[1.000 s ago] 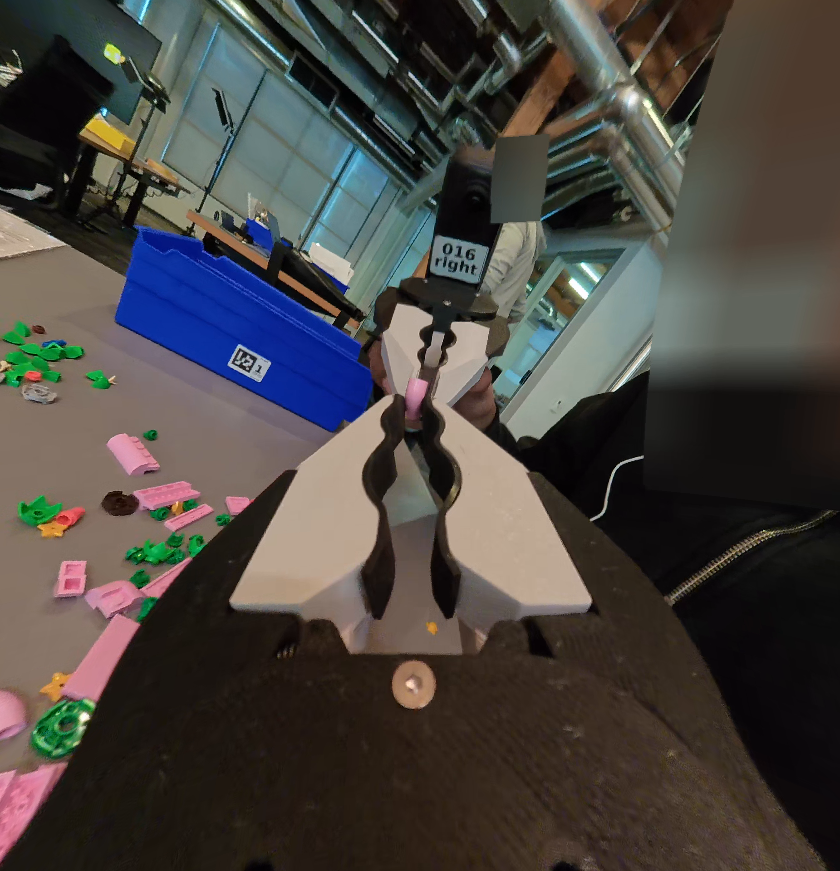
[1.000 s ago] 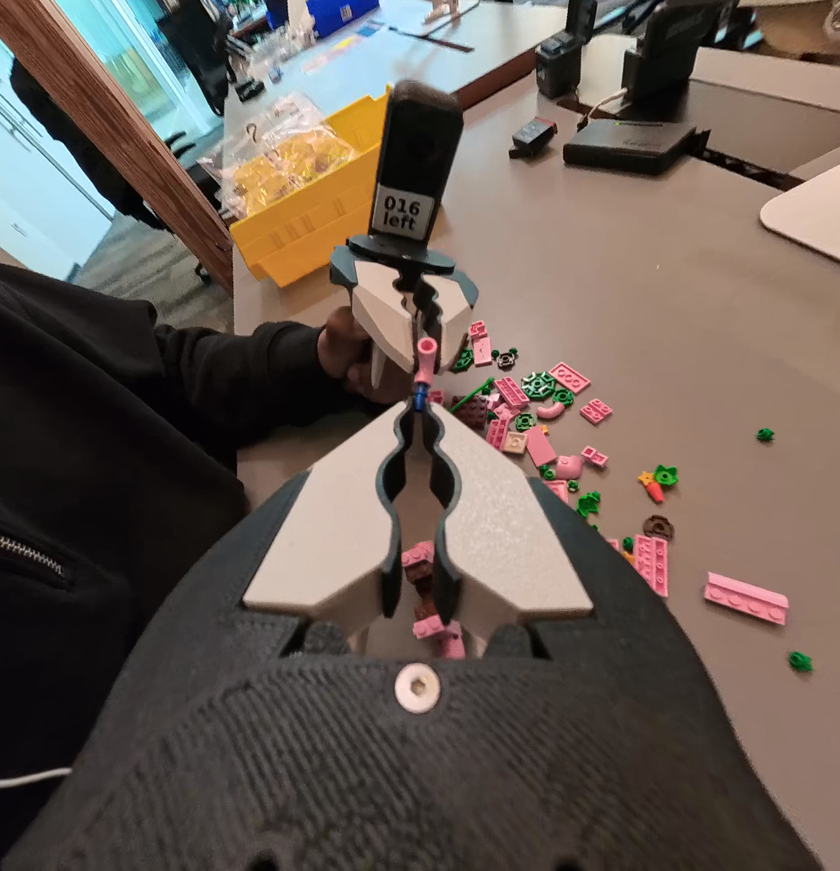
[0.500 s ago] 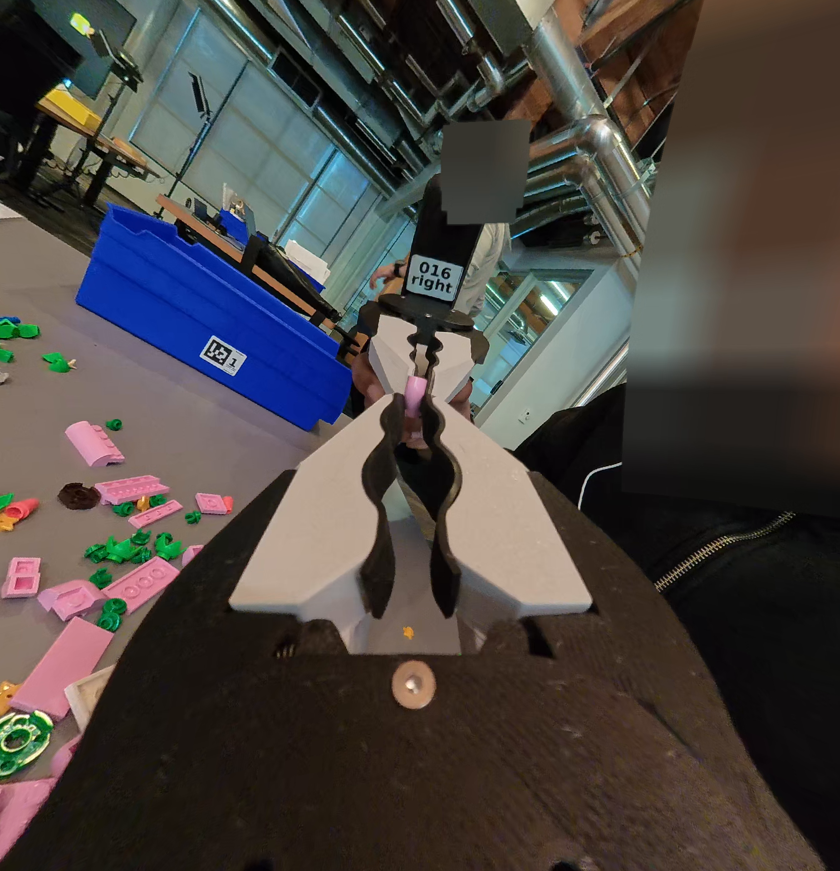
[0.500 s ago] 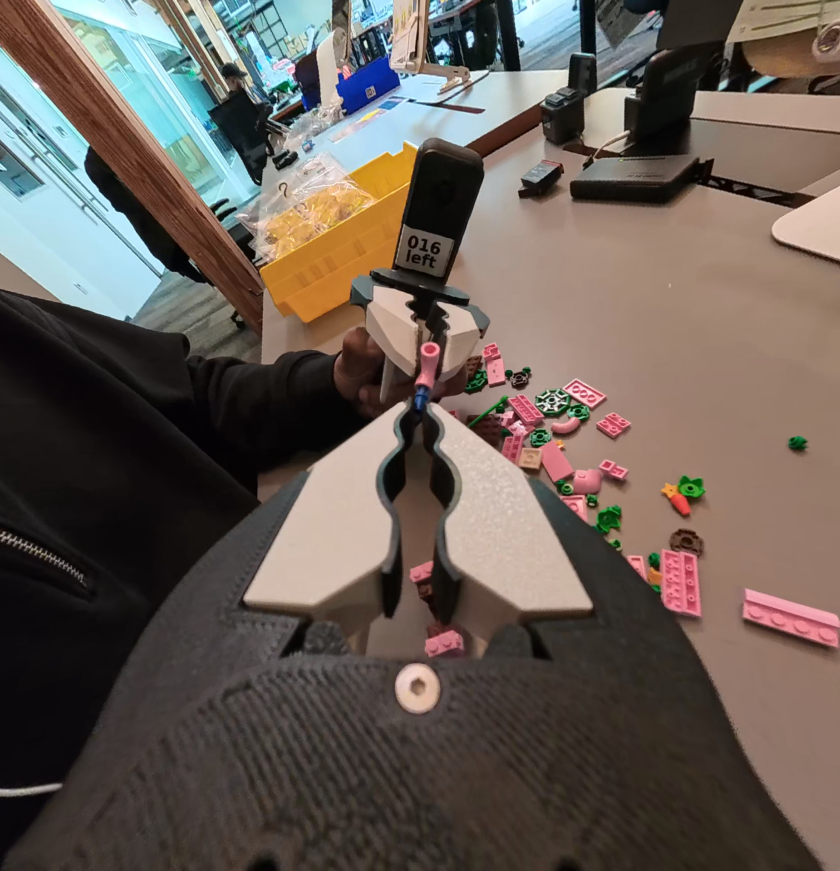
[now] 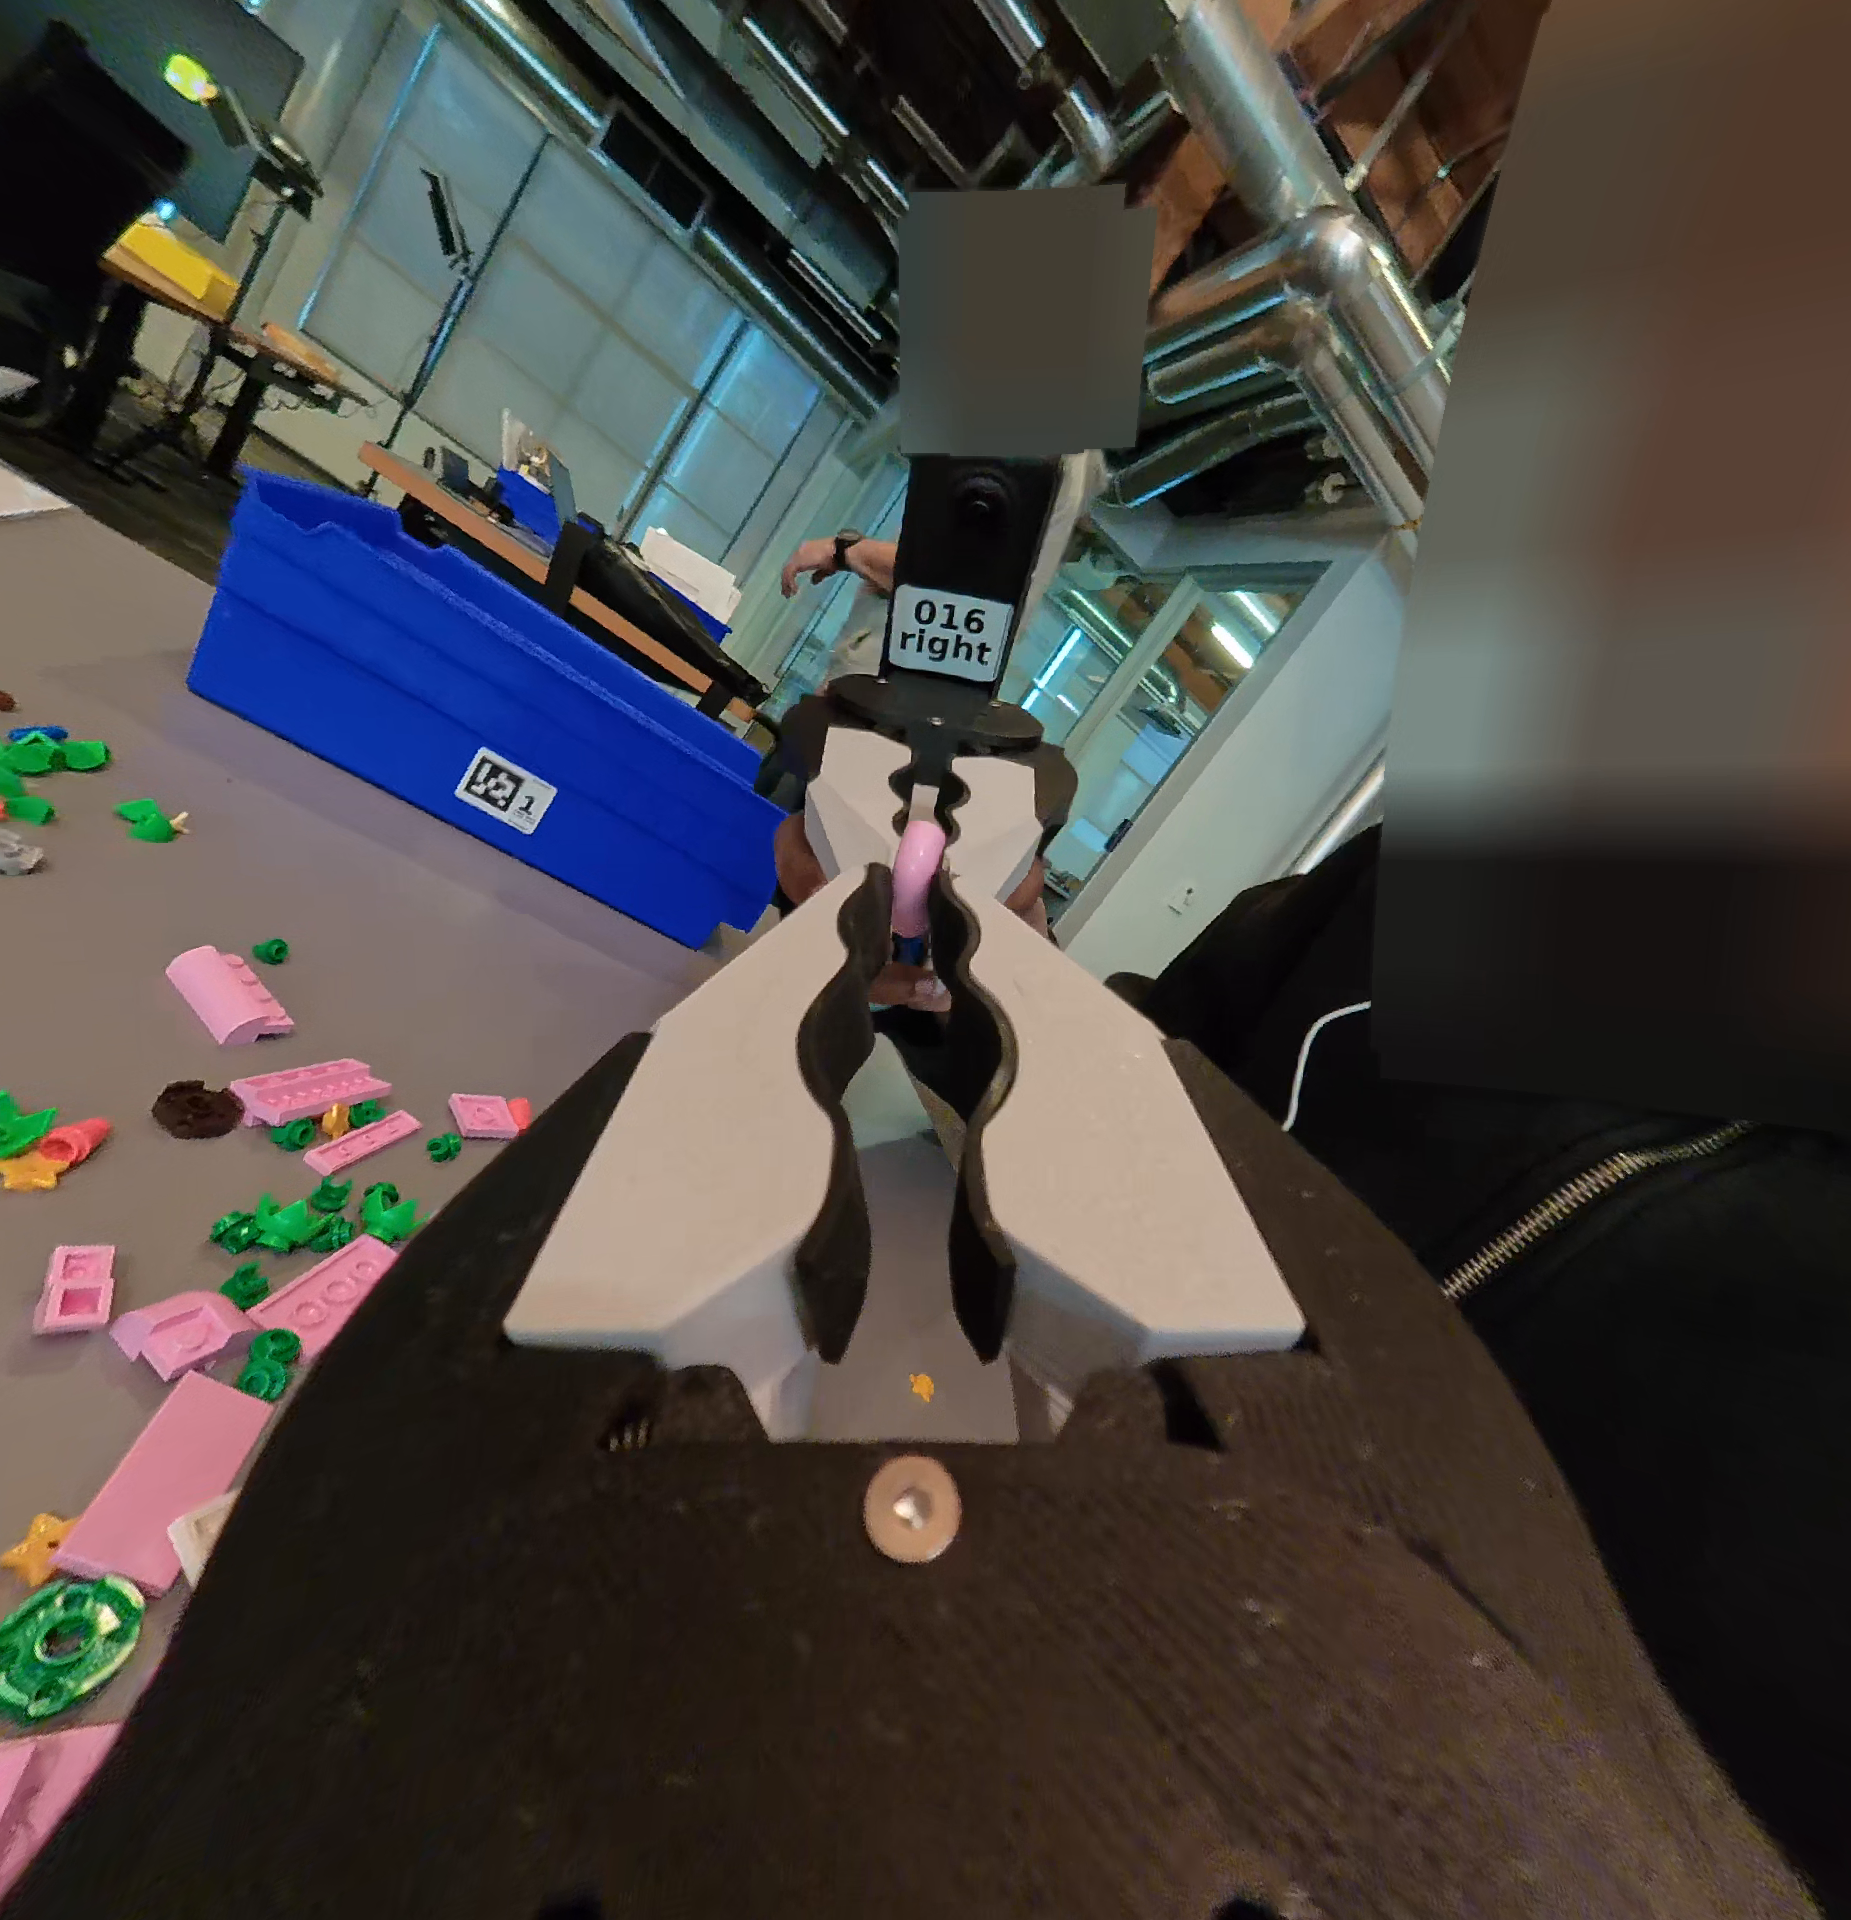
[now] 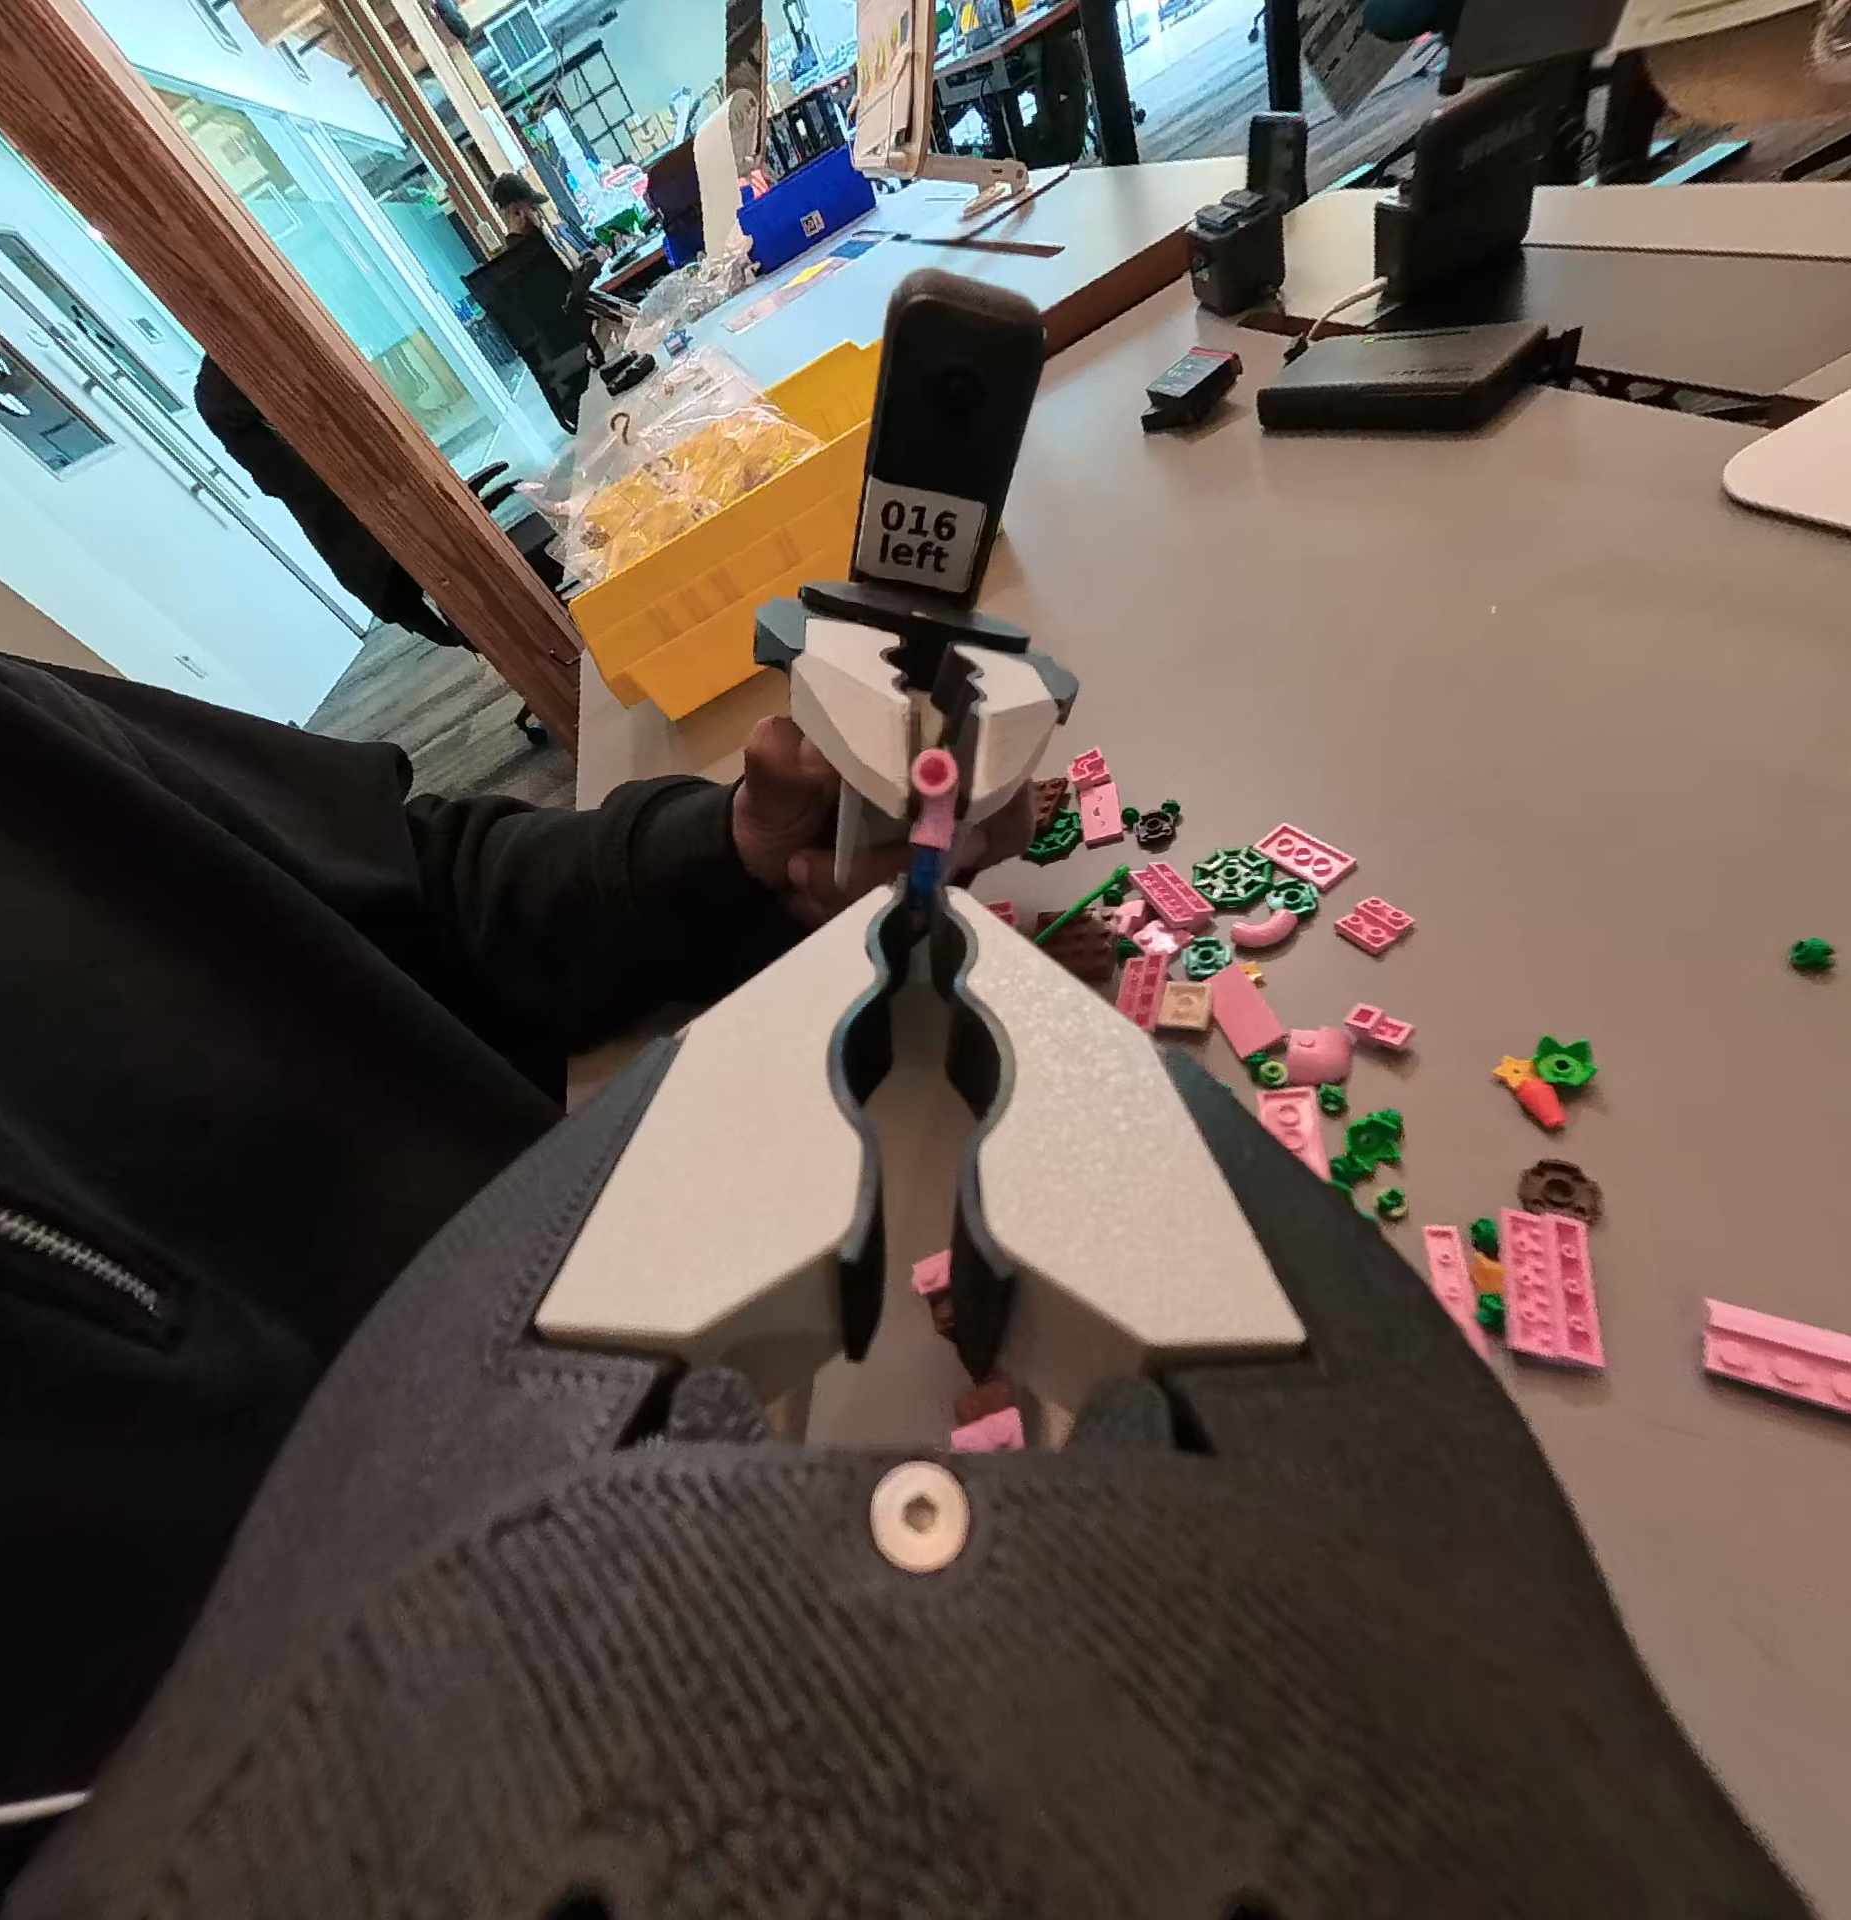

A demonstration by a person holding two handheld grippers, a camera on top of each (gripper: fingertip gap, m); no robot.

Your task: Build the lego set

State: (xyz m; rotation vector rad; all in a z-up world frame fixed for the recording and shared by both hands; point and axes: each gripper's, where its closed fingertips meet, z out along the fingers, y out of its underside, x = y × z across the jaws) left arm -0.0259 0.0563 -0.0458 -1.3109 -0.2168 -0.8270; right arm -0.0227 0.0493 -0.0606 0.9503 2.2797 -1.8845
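- Left gripper (image 5: pixel 908 902) clenched on a curved pink piece (image 5: pixel 916 871), fingertips pinching its lower end; held in the air above the grey table (image 5: pixel 401 935).
- Right gripper (image 6: pixel 921 902) clamped on a small blue piece (image 6: pixel 923 871) at its very tips, a pink piece (image 6: pixel 933 805) continuing up from it to the other gripper's tips.
- Both grippers tip to tip, facing each other, the pink and blue parts bridging them.
- Seen across in the right wrist view: a hand (image 6: pixel 786 821) around the left gripper's handle, black sleeve (image 6: pixel 547 883) behind it.
- Below and to the side on the table: loose pink plates (image 6: pixel 1549 1283), green leaf bits (image 5: pixel 308 1226), a round green piece (image 5: pixel 59 1647), a brown round piece (image 6: pixel 1560 1190).
- Farther out: blue bin (image 5: pixel 464 717) in the left wrist view, yellow bin (image 6: pixel 713 582) in the right wrist view.
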